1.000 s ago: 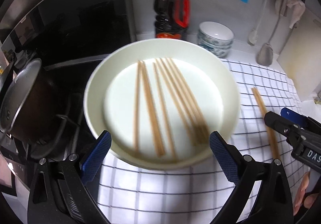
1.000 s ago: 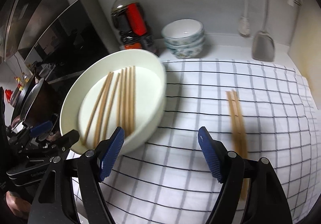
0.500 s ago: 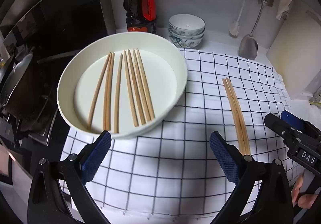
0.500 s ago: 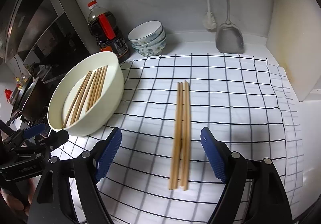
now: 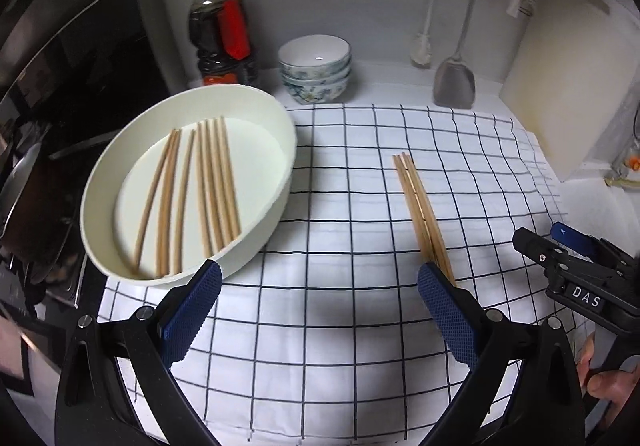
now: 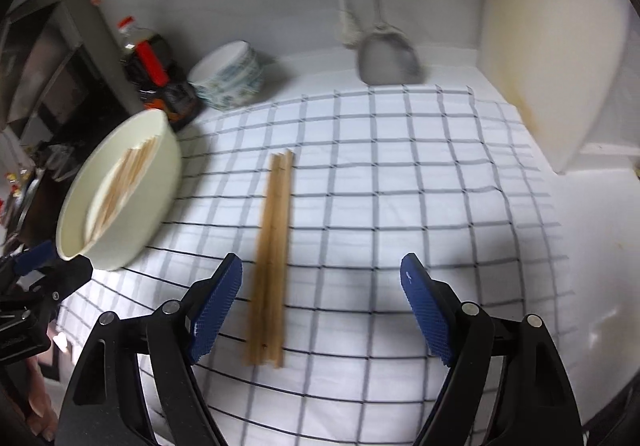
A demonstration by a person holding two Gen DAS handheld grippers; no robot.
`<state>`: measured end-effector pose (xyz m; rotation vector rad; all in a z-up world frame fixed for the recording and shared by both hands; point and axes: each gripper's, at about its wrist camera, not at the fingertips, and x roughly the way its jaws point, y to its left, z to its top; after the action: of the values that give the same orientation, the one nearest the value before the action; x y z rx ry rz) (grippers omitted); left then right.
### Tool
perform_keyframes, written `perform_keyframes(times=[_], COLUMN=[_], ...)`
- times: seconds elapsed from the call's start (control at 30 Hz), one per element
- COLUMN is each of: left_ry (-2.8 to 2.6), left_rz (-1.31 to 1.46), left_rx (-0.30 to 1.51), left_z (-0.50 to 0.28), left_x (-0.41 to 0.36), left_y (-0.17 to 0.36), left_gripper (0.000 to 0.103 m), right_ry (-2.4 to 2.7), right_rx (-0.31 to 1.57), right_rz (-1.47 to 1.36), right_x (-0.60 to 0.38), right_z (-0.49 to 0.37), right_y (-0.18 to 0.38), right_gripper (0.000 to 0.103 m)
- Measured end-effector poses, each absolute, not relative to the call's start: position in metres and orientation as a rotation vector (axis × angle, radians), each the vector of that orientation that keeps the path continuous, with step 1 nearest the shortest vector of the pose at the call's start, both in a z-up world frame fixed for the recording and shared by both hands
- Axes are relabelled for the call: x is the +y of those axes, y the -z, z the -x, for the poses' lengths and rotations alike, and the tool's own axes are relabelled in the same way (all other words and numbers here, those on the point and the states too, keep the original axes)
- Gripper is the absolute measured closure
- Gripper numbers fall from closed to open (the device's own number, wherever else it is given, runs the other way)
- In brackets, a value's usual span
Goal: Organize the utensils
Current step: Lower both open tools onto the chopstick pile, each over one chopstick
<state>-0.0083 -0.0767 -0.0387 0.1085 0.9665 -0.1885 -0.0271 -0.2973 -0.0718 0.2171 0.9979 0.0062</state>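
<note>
Both hand-held grippers, left (image 5: 318, 310) and right (image 6: 322, 308), wide open, holding nothing. Chopstick bundle (image 6: 272, 258) on checked cloth (image 6: 400, 186), right of white bowl (image 5: 276, 202); more chopsticks (image 5: 192, 186) inside bowl.

The near ends of the bundled chopsticks (image 5: 423, 215) vanish behind the left hand-held gripper (image 5: 320, 312). In the right wrist view, motion blur smears the spatula (image 6: 390, 60), bottle (image 6: 154, 72) and white dish (image 6: 120, 190).

The left gripper (image 5: 318, 310) hangs wide open over the checked cloth (image 5: 352, 206). A white dish (image 5: 276, 202) at left holds loose chopsticks (image 5: 192, 190); a bundled set (image 5: 420, 206) lies right.
</note>
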Motion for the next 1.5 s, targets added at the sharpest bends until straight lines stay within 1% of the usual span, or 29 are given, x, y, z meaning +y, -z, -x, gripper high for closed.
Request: perform_keyframes(times=[0.2,0.4,0.57,0.87,1.17,1.5], left_ry=[0.217,0.189,0.173,0.156,0.148,0.137], left_rz=[-0.088,-0.098,-0.11,-0.117,-0.108,-0.097], left_rx=[1.012,1.025,1.049,1.087,1.086,1.084], left_z=[-0.005,-0.012,-0.017,-0.014,-0.016,-0.017], left_x=[-0.089,-0.102,-0.111,-0.111,-0.105,-0.103], left_y=[0.064,0.074,0.084,0.11,0.116,0.117], left_gripper=[0.006,0.006,0.006,0.006,0.006,0.006], right_ry=[0.01,-0.041,-0.073,-0.105,-0.082,-0.073], right_rx=[1.017,1.052,1.045,1.083,1.106,1.095], right_rz=[-0.218,-0.193,-0.194,-0.156,-0.108,0.042], right_x=[-0.299,-0.295,-0.294,-0.281,-0.278,-0.263], right_z=[0.029,0.016,0.006,-0.003,-0.003,0.002], right_y=[0.085,0.102,0.112,0.139,0.155,0.16], right_gripper=[0.025,0.025,0.025,0.025,0.025,0.025])
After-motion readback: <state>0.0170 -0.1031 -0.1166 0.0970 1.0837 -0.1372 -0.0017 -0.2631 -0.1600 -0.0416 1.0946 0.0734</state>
